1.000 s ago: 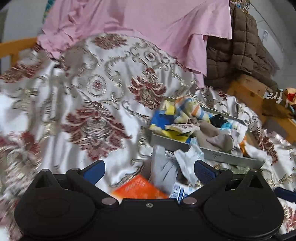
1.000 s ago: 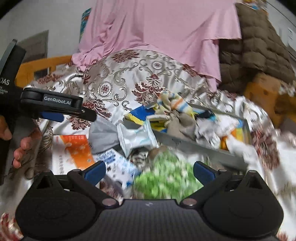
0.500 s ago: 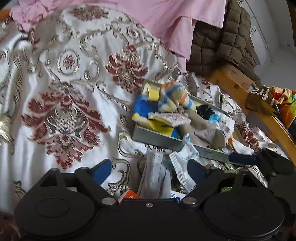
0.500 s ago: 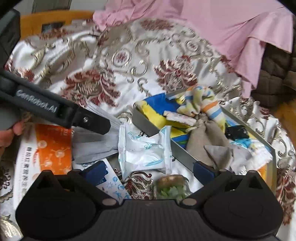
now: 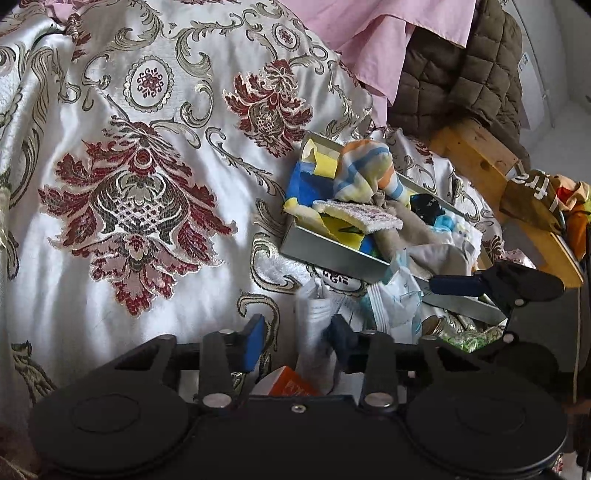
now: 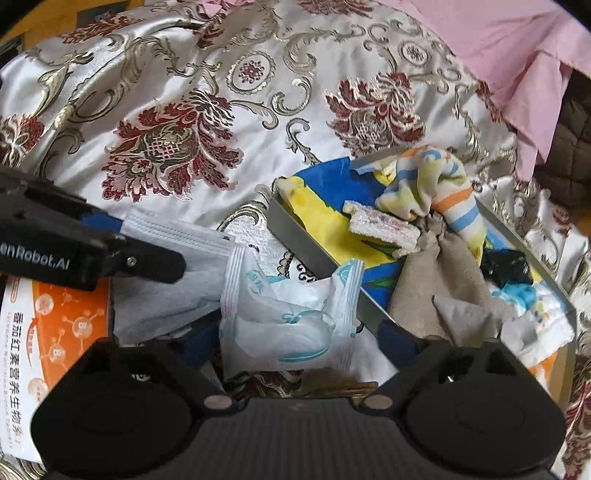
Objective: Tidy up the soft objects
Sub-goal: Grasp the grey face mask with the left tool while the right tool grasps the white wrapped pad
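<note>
Left wrist view: left gripper (image 5: 297, 341) low over a brocade cover (image 5: 147, 166), jaws closing around a grey mask (image 5: 314, 325); right pad touching the fold, left pad apart from it, so not yet clamped. Orange box (image 5: 291, 384) just below the mask. Beyond, a metal tray (image 5: 332, 254) heaped with soft things: striped sock (image 5: 365, 170), pink sponge (image 5: 358, 214), beige cloth (image 5: 406, 232). White packet (image 5: 395, 299) against the tray's near wall. Right gripper (image 5: 458, 286) reaching in from the right, one blue finger over the packet. Pink sheet (image 5: 388, 33) and brown quilt (image 5: 461, 70) at the back. Right wrist view: right gripper (image 6: 299, 341) with jaws wide but closing, packet (image 6: 291, 314) between them, pads mostly hidden, contact impossible to tell. Left gripper (image 6: 110, 254) entering from the left, lying on the mask (image 6: 173, 266), box (image 6: 55, 332) beneath. Tray (image 6: 314, 254) at right, sock (image 6: 432, 184), sponge (image 6: 384, 225) and cloth (image 6: 432, 280) inside.
</note>
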`<act>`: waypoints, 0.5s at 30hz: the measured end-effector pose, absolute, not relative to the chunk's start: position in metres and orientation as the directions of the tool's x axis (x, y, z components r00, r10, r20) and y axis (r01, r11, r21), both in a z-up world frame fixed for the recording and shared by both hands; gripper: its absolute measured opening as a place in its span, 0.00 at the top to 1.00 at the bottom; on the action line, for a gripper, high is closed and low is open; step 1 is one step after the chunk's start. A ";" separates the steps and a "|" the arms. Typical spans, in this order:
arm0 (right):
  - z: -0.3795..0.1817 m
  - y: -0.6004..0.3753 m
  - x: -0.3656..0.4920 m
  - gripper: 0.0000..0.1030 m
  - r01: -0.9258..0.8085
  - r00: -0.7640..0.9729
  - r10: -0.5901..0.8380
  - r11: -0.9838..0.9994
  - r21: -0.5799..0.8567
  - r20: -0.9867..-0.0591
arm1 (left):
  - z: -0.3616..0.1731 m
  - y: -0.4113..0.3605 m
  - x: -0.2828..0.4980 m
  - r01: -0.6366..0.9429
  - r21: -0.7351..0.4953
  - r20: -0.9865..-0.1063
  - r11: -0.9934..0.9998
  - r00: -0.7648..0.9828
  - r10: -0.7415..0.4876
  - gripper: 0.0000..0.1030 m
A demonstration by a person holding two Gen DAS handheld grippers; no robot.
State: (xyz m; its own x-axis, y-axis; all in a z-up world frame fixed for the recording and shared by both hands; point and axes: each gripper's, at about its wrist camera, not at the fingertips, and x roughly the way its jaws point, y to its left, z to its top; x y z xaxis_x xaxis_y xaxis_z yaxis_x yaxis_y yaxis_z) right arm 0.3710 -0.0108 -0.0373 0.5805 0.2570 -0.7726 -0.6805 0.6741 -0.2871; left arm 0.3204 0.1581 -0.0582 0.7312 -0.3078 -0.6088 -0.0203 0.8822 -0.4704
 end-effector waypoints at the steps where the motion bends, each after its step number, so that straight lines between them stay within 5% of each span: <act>1: -0.038 -0.012 0.374 0.15 -0.677 0.573 0.258 0.685 -0.271 -0.778 | -0.059 0.158 0.321 -0.019 -0.469 -0.610 0.883 0.730 -0.308 0.67; 15: -0.037 -0.023 0.380 0.33 -0.625 0.566 0.299 0.764 -0.162 -0.769 | -0.060 0.156 0.321 -0.021 -0.468 -0.616 0.884 0.724 -0.310 0.86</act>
State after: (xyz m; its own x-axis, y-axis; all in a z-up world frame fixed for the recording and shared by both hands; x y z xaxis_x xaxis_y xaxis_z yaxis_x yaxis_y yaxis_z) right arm 0.3798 -0.0227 -0.0366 0.5655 0.2993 -0.7685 -0.6246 0.7639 -0.1621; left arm 0.3212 0.1561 -0.0596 0.7240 -0.3095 -0.6164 -0.0206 0.8836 -0.4678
